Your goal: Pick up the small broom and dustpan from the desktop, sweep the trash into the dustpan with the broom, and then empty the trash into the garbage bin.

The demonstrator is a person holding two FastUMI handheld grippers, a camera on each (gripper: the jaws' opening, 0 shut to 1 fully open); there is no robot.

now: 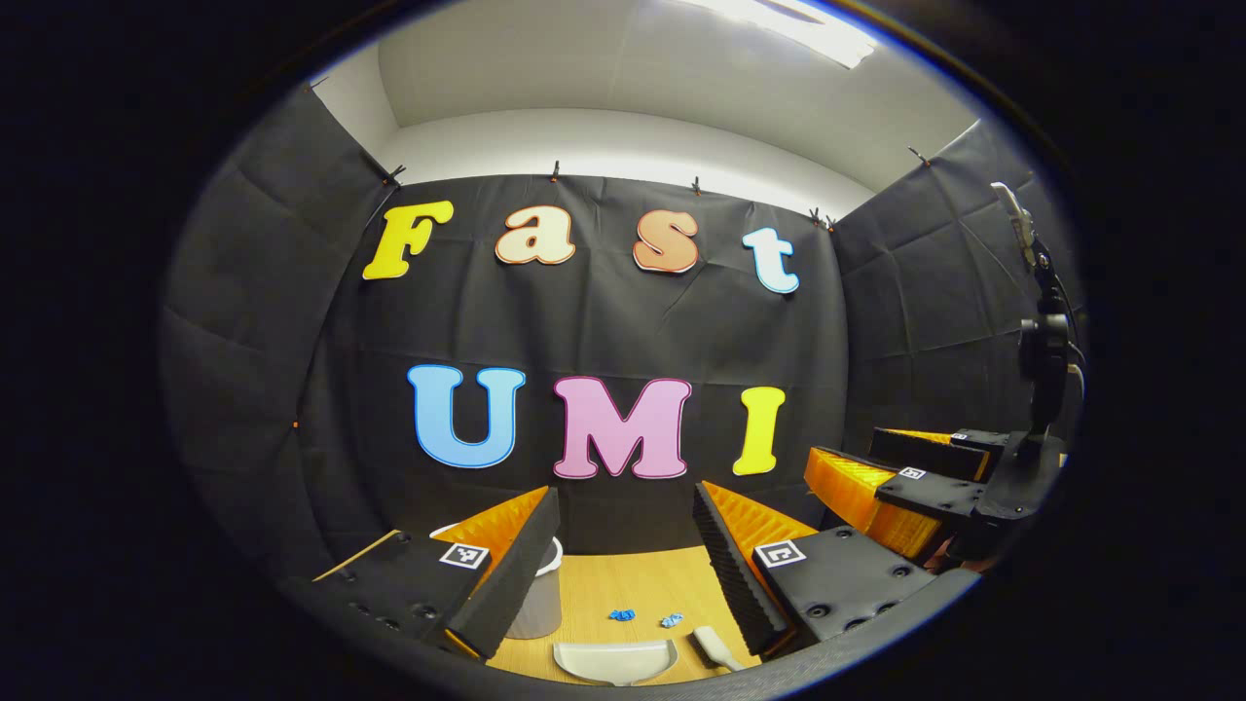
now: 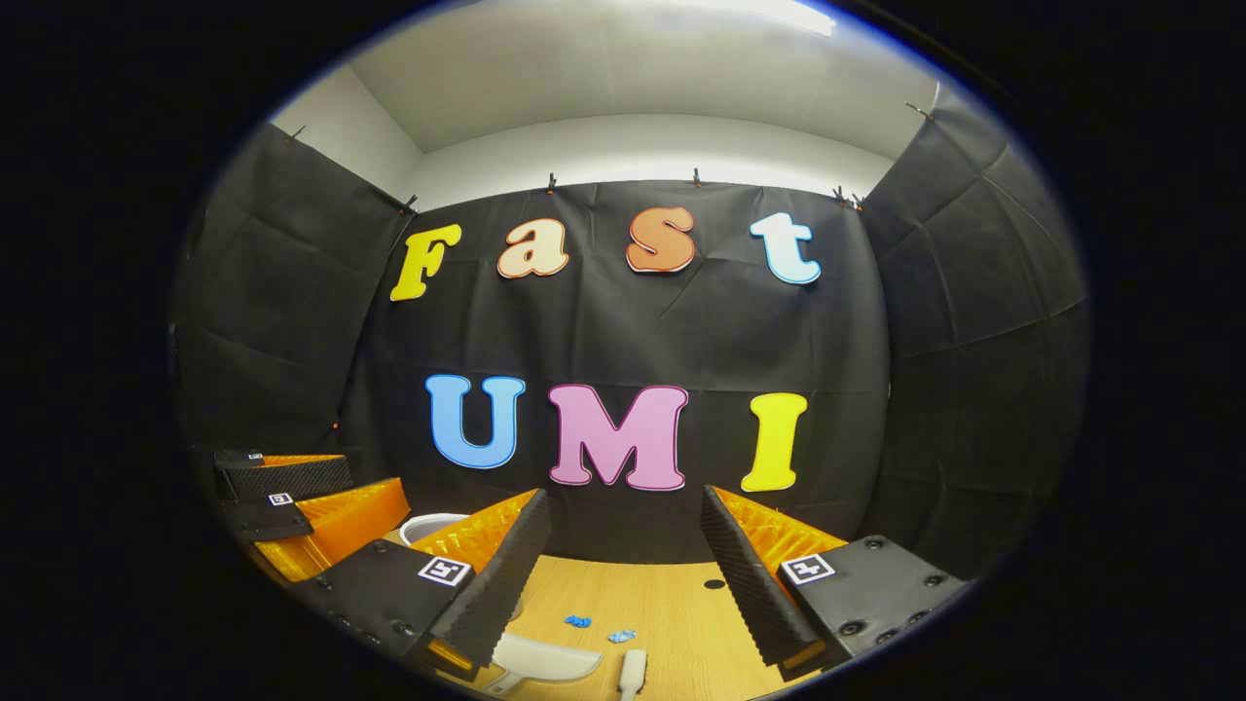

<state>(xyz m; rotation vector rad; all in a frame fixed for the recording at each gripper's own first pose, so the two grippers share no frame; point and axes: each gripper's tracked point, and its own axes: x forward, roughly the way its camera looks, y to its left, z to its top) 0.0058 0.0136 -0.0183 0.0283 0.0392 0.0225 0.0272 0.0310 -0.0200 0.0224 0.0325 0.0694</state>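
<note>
Start state: broom (image 1: pixel 715 647), dustpan (image 1: pixel 615 660), trash, bin, nothing gripped.
Broom and dustpan lie side by side at the desk's (image 1: pixel 652 584) near edge, handles toward the holder, seemingly laid for an easy grasp; two blue trash scraps (image 1: pixel 644 616) sit just beyond them; bin (image 1: pixel 540 599) stands toward the left edge. Left gripper (image 1: pixel 623 565) and right gripper (image 2: pixel 623 574) hover level above the near edge, jaws spread, both empty.
</note>
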